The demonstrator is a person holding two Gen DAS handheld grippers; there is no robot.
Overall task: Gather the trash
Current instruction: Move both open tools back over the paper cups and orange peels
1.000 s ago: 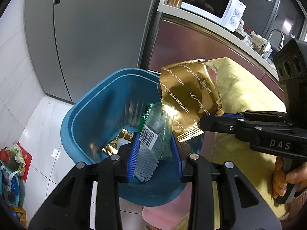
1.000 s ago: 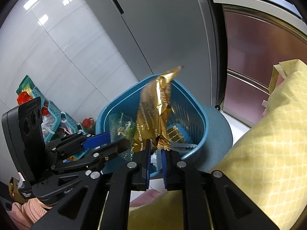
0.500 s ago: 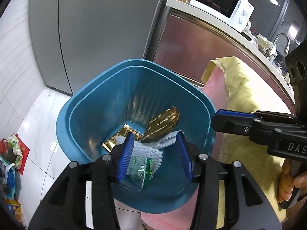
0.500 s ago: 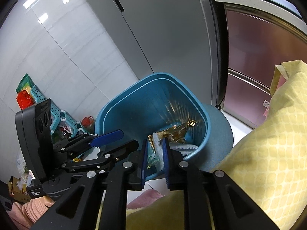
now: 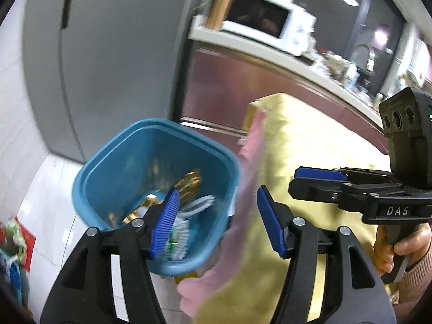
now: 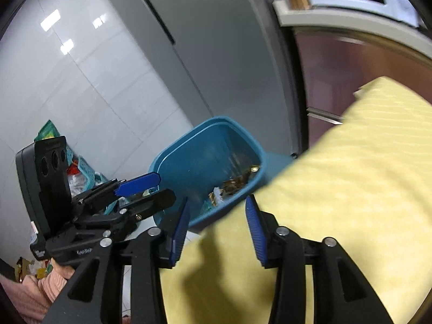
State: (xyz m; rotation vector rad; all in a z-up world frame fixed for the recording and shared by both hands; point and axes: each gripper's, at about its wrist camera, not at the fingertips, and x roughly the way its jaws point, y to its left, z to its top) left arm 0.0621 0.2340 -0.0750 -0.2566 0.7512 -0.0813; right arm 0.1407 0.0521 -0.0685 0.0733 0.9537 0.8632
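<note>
A blue bin [image 5: 121, 162] stands on the floor beside the yellow-clothed table [image 5: 310, 140]. Inside it lie a gold wrapper [image 5: 189, 183], white foam netting [image 5: 201, 203] and a green-printed clear bag, partly hidden behind my left finger. My left gripper [image 5: 216, 193] hangs above the bin's near rim and the table edge; its jaws are opening with nothing between them. My right gripper [image 6: 217, 202] is over the table edge by the bin [image 6: 189, 162], jaws also opening and empty. Gold wrappers [image 6: 243, 179] show in the bin's bottom. The right gripper [image 5: 295, 182] also appears over the cloth in the left wrist view.
A grey fridge [image 5: 108, 54] rises behind the bin. A counter with a white microwave [image 5: 259, 21] and a tap runs at the back right. A pink underlay edge [image 5: 248, 175] hangs off the table. Bags and baskets [image 6: 81, 172] clutter the floor at left.
The gold wrapper left the right gripper and the clear green bag left the left gripper; both now lie in the bin. Both grippers opened wider and drew back and up.
</note>
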